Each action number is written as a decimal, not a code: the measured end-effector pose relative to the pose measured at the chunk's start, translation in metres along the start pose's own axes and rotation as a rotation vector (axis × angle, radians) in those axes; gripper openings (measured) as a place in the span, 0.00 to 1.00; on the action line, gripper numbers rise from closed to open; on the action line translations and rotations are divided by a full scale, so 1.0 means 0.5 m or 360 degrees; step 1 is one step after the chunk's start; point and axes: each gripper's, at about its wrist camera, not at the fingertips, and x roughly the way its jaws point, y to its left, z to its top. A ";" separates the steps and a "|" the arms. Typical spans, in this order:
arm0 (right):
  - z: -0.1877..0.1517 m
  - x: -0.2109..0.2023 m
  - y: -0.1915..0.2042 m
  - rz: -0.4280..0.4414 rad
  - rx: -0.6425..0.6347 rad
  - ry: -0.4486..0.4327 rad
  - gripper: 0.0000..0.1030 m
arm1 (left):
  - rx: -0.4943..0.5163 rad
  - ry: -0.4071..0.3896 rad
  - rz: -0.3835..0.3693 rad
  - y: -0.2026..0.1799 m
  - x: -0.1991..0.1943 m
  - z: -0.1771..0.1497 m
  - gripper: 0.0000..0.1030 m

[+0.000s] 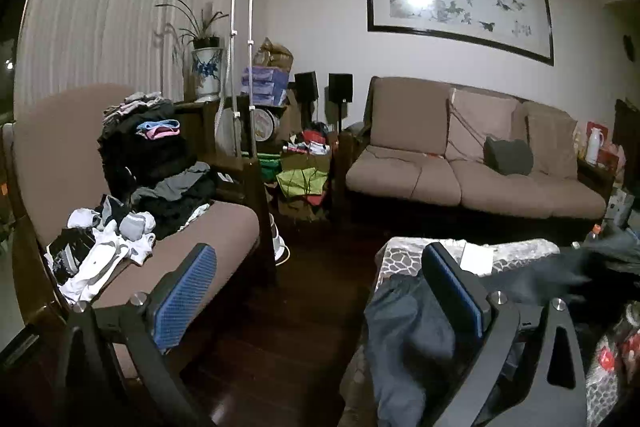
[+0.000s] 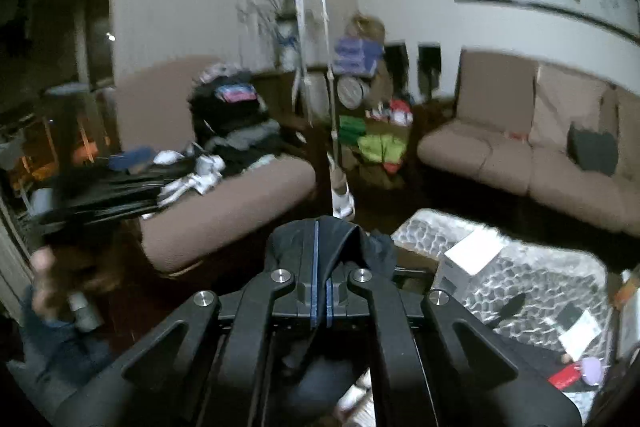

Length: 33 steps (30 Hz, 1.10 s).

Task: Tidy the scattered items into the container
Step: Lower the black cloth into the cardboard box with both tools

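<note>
My left gripper [image 1: 320, 287] stands wide open over the dark floor, with nothing between its blue pads [image 1: 188, 291]. A dark blue-grey garment [image 1: 404, 339] hangs off the table edge just behind its right finger. My right gripper [image 2: 320, 227] is shut on a dark garment [image 2: 360, 247] that drapes over its fingertips. In the right wrist view the left gripper [image 2: 120, 183] shows as a blur at the left, in front of the armchair, with a hand [image 2: 44, 267] below it. I cannot make out a container.
A brown armchair [image 1: 224, 227] carries a pile of dark clothes [image 1: 160, 163] and white socks [image 1: 112, 247]. A patterned table [image 2: 540, 279] holds a white box [image 2: 468, 259] and small items. A brown sofa [image 1: 472, 179] stands at the back, with a white stand [image 1: 240, 67] and bags [image 1: 304, 179] between the seats.
</note>
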 end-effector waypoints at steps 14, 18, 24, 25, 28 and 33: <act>-0.145 0.300 -0.131 0.0047 0.0249 0.0459 0.56 | 0.0178 0.0266 -0.0023 -0.032 0.116 -0.075 1.00; -0.117 0.241 -0.122 0.0143 0.0256 0.0403 0.82 | 0.0117 0.0213 -0.0038 -0.026 0.095 -0.066 1.00; -0.074 0.132 -0.083 0.0016 0.0093 0.0372 0.96 | 0.0043 0.0179 -0.0089 -0.019 0.082 -0.057 1.00; -0.068 0.115 -0.077 -0.0051 0.0065 0.0347 0.96 | 0.0046 0.0175 -0.0088 -0.021 0.081 -0.056 1.00; -0.064 0.066 -0.051 -0.0197 -0.0030 0.0209 0.93 | 0.0043 0.0173 -0.0100 -0.026 0.080 -0.055 1.00; -0.110 0.168 -0.011 -0.0016 -0.0005 0.0502 0.14 | 0.0045 0.0181 -0.0109 -0.033 0.081 -0.055 1.00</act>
